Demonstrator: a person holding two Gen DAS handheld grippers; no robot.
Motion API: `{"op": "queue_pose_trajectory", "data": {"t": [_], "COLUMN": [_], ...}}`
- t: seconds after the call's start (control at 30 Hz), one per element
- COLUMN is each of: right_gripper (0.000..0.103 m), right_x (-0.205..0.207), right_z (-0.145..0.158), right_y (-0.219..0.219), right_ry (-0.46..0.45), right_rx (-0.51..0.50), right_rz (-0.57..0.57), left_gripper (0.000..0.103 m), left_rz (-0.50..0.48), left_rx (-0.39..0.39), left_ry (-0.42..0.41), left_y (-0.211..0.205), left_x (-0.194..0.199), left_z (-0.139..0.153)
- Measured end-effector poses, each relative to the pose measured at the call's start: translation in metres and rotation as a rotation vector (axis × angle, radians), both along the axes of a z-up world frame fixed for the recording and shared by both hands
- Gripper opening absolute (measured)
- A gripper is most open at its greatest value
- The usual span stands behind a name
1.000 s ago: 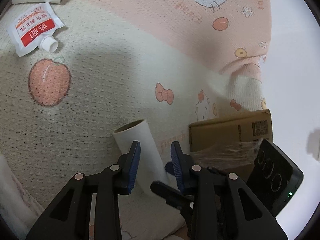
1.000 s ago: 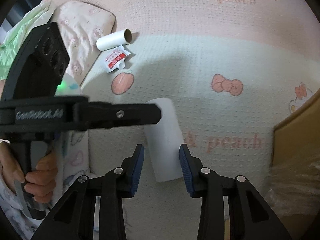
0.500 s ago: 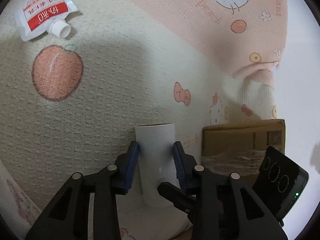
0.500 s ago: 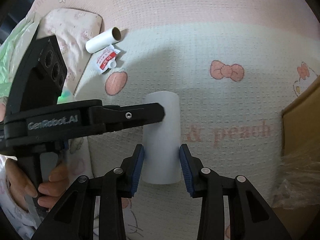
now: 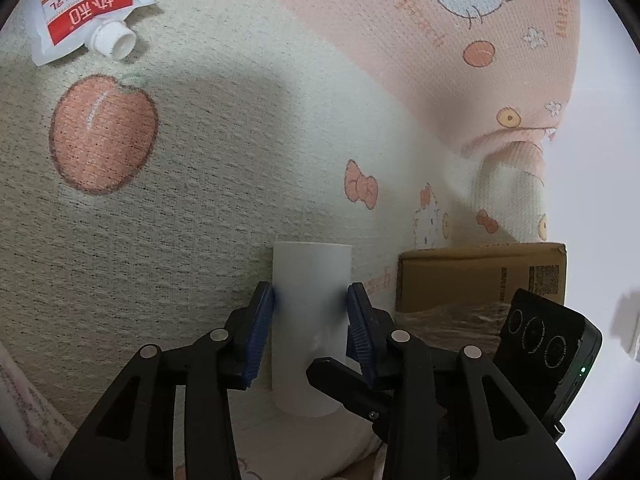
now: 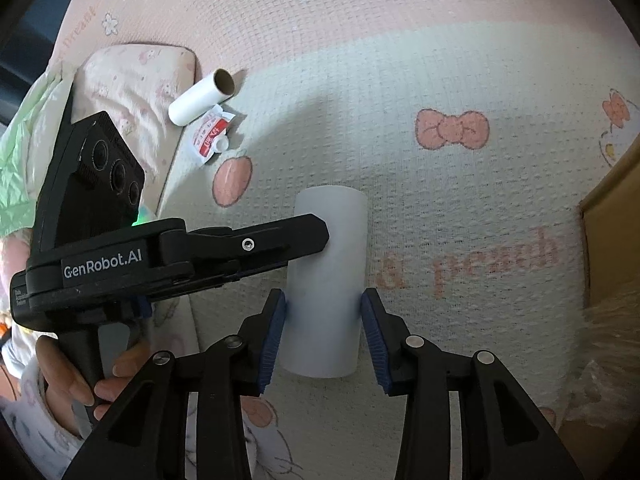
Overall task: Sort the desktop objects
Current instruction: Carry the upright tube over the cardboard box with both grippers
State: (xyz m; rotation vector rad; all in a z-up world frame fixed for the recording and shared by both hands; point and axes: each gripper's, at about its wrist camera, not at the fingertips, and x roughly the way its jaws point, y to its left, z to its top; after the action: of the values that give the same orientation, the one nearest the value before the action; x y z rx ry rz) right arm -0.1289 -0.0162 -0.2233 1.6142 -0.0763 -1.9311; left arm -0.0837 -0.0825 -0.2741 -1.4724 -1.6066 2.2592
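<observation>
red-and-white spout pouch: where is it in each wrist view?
Left wrist: pouch at the top left, spout pointing right, above the printed peach.
Right wrist: pouch upper left, small, just below a cardboard tube.
Shared landmark: the printed peach, next to the pouch in both.

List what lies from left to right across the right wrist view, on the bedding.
Black left gripper → small white cardboard tube → red-and-white spouted pouch → large white paper roll → brown cardboard box.

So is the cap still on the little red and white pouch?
No, the pouch lies on the blanket with its white spout open and no cap on it.
</observation>
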Motion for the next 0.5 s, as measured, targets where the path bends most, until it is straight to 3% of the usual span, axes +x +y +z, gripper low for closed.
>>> {"op": "queue_pose_trajectory", "data": {"t": [0.17,0.37,0.5], "right_gripper": [0.037,0.037,0.037], "right_x": [0.003,0.013,0.023], "right_z": [0.007,0.042,0.071], "right_y": [0.002,0.008,0.007], "right_ry": [0.021,0.086,0.157], "right_rx": [0.017,-0.041,-0.057], "right_rz": [0.01,-0.003,-0.001], "left_gripper": [0.041,0.041,0.041], "left_rz": [-0.018,-0.003,-0.032], "left_rx": [0.012,-0.005,-0.098], "left_ry": [0.03,0.101,0.189], "left_y": [0.002,0.003,0.009], "left_x": [0.003,0.013,0.019], "left_z": [0.012,0.046,0.089]}}
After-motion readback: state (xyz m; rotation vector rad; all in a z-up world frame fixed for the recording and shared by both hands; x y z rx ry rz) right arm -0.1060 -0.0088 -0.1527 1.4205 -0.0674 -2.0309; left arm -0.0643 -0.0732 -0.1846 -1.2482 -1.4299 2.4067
